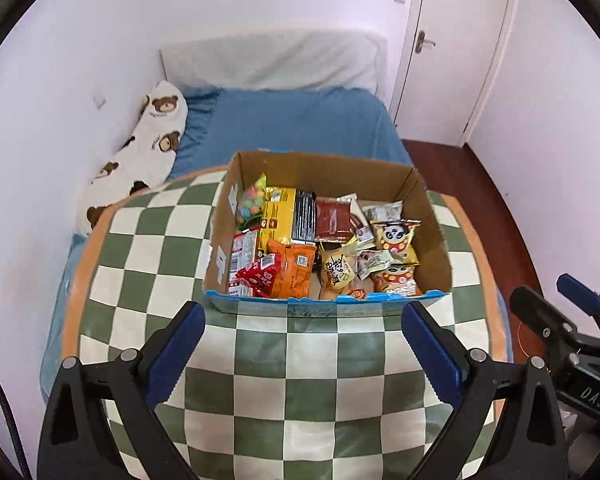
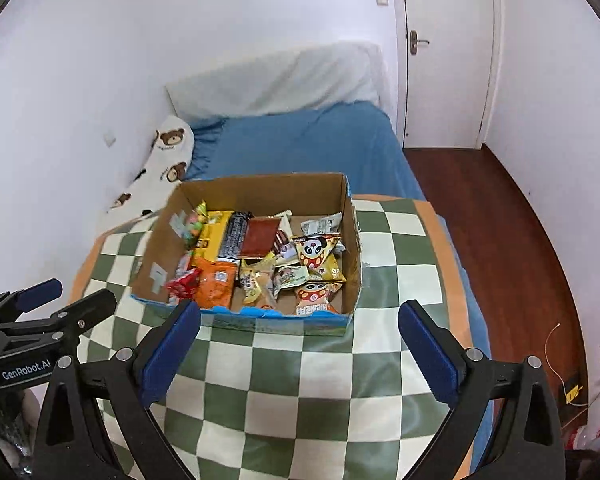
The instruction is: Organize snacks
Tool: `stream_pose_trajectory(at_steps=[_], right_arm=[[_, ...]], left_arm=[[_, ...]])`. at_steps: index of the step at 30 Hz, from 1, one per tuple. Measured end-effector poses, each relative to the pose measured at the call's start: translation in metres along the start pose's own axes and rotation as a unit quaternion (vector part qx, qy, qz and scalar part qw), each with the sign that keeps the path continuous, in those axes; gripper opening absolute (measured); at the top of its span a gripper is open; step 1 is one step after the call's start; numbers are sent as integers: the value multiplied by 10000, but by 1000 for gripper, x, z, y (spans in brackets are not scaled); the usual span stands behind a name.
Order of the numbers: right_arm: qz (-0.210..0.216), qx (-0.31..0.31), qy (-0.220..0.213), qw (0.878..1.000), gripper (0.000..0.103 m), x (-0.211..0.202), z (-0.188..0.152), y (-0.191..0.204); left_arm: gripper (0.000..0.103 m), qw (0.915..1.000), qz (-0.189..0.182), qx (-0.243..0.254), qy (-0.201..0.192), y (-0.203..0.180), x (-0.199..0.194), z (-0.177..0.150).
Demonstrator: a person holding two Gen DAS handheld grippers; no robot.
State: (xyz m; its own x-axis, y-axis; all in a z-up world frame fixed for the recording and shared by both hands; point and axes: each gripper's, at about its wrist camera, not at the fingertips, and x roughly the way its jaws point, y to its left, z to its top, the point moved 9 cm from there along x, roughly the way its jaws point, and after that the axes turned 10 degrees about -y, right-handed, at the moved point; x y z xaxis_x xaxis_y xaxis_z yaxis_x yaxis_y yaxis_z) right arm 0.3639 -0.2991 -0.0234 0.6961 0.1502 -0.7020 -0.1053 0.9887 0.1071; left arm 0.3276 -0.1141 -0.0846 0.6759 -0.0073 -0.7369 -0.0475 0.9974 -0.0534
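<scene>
An open cardboard box (image 1: 428, 216) (image 2: 260, 188) stands on a green and white checked cloth (image 1: 292, 368) (image 2: 300, 380). It holds several snack packs: a yellow box (image 1: 278, 216), an orange pack (image 1: 294, 270) (image 2: 216, 280), a red pack (image 1: 260, 274), panda-print bags (image 1: 394, 238) (image 2: 314, 250). My left gripper (image 1: 302, 320) hangs open just in front of the box's near wall, nothing between its blue pads. My right gripper (image 2: 298, 320) is open too, empty, in front of the same wall. Each gripper shows at the other view's edge.
The cloth covers a surface at the foot of a bed with a blue sheet (image 1: 300, 120) (image 2: 308, 144). A bear-print pillow (image 1: 148, 140) lies along the left wall. A white door (image 1: 452, 40) and dark wooden floor (image 2: 500, 240) are to the right.
</scene>
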Motion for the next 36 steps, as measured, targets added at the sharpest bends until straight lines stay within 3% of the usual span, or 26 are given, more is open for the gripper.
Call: stream_pose_trajectory(at_steps=[8,18,27,36], right_arm=[[51,-19,-336,9994,103,-71,-5,13],[53,-167,-684,9975,103,-133,-7,29],[20,-191,-714,9973,103,-146,-8,32],[-192,-118,-656,9976,103,-121,-7,18]], left_arm=[[101,9994,-43,138,-321,-3,-60,-7],[101,9969,210,195,-739,8,-113,-14],[101,9966,176,171,-789,8,-125,-21],[103,9967,169,124,-785,5,-103,-18]])
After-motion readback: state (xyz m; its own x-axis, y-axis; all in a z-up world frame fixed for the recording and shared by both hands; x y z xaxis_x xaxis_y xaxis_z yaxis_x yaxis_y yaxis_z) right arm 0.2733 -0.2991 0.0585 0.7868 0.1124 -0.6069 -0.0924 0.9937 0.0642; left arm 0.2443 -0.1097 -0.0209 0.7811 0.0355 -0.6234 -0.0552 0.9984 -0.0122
